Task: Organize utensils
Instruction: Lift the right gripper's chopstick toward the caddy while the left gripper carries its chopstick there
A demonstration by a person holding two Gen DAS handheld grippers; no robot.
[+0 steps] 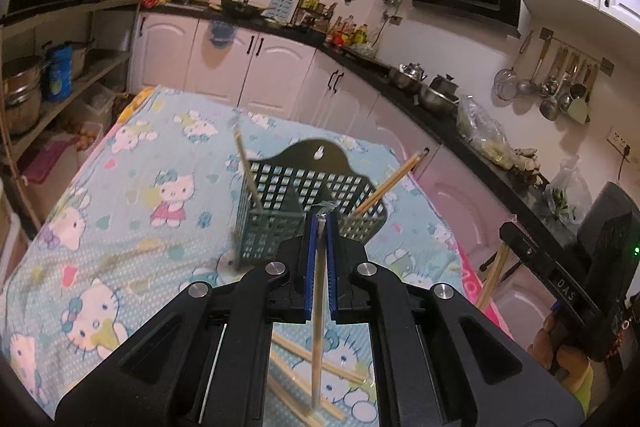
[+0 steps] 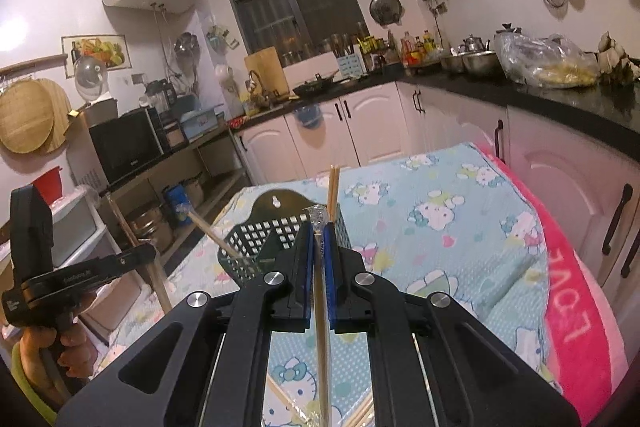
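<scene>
Pale wood in clear plastic wrap, a chopstick pair [image 1: 318, 311] hangs down from between the blue pads of the left gripper [image 1: 320, 217], whose jaws are clamped on its upper end. The right gripper [image 2: 319, 225] likewise has its jaws pressed together on a second wrapped chopstick pair [image 2: 321, 327], the crinkled wrap tip poking out above the pads.

Just beyond both grippers stands the dark green lattice utensil basket [image 1: 280, 195] with its tall hanging tab, on the table. Two chopstick pairs already lean in it: one [image 1: 248, 171] tilts out of the left compartment, another [image 1: 390, 183] slants out of the right side.

More wrapped chopsticks [image 1: 316, 363] lie crossed on the Hello Kitty tablecloth [image 1: 132, 187] below the left gripper. A pink towel [image 2: 572, 299] runs along the table's right edge. White cabinets [image 1: 256, 63] and a black countertop [image 2: 560, 99] wrap around behind, ladles [image 1: 560, 87] hanging on the wall.
</scene>
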